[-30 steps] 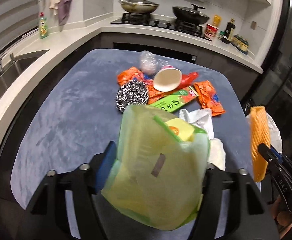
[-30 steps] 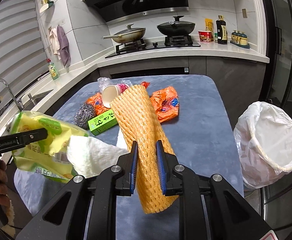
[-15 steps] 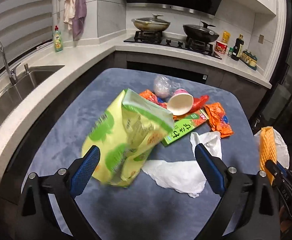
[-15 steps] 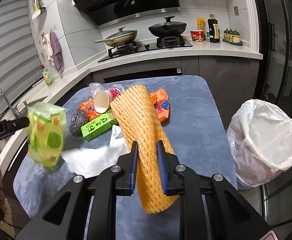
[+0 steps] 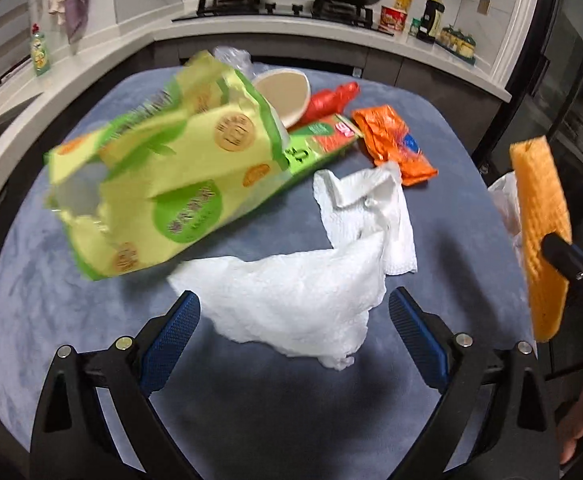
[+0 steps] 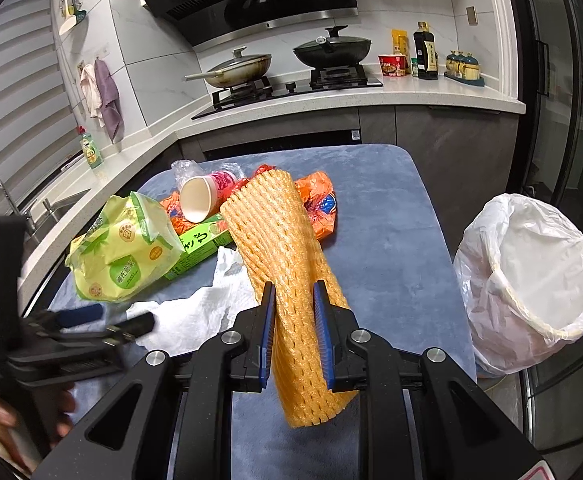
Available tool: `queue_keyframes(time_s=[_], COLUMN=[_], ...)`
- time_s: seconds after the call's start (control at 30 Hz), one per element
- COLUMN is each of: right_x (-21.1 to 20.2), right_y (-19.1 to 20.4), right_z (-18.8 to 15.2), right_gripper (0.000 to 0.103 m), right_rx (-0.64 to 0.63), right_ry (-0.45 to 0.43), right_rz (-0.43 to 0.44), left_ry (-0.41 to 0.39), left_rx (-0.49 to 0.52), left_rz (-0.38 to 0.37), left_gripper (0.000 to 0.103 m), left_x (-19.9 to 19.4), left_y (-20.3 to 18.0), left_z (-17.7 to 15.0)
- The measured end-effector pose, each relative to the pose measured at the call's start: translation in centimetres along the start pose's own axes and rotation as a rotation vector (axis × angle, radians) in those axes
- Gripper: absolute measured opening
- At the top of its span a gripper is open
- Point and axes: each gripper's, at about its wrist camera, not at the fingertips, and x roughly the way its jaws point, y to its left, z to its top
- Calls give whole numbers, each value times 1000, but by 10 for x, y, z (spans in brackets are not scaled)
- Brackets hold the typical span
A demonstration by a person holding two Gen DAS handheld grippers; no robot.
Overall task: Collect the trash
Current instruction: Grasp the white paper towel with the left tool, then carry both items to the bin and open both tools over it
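1 foam net point(image 6: 279, 264) clamped, right.

Orange foam net point(image 6: 287, 280) upright in the gripper (squeezed); yellow-green bag point(image 5: 171, 176) on table.

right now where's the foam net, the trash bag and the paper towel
foam net point(image 6: 279, 240), right wrist view, middle of the orange mesh
trash bag point(image 6: 531, 264), right wrist view, inner white liner
paper towel point(image 5: 303, 300), left wrist view, centre of the big crumpled sheet

Japanese characters on green box point(image 6: 201, 246), small unreadable print on yellow-green bag point(image 6: 125, 254)
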Motion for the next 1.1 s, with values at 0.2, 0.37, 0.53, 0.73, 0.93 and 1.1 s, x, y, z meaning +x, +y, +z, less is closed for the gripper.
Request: queue_keyframes(time_s=[0.2, 0.37, 0.53, 0.73, 0.93, 1.1], right_x=[12, 18, 17, 7, -13, -31], right_y=[-5, -11, -14, -22, -58, -119], right_z=[2, 3, 3, 6, 13, 18], right_gripper=[20, 20, 20, 20, 20, 20], right_rx=[11, 25, 37, 48, 91, 157], right_ry=[16, 23, 15, -18, -83, -132], right_rz=[-10, -20, -21, -36, -119, -248], left_ry=[72, 77, 55, -23, -86, -90], left_rx=[8, 11, 6, 40, 133, 250], left_rz=[-20, -21, -44, -107, -208, -338], left_gripper=[73, 27, 10, 10, 10, 10], left_x=[41, 42, 18, -21, -43, -33], left_y=[-8, -6, -3, -24, -76, -158], left_z=[-2, -2, 0, 19, 47, 74])
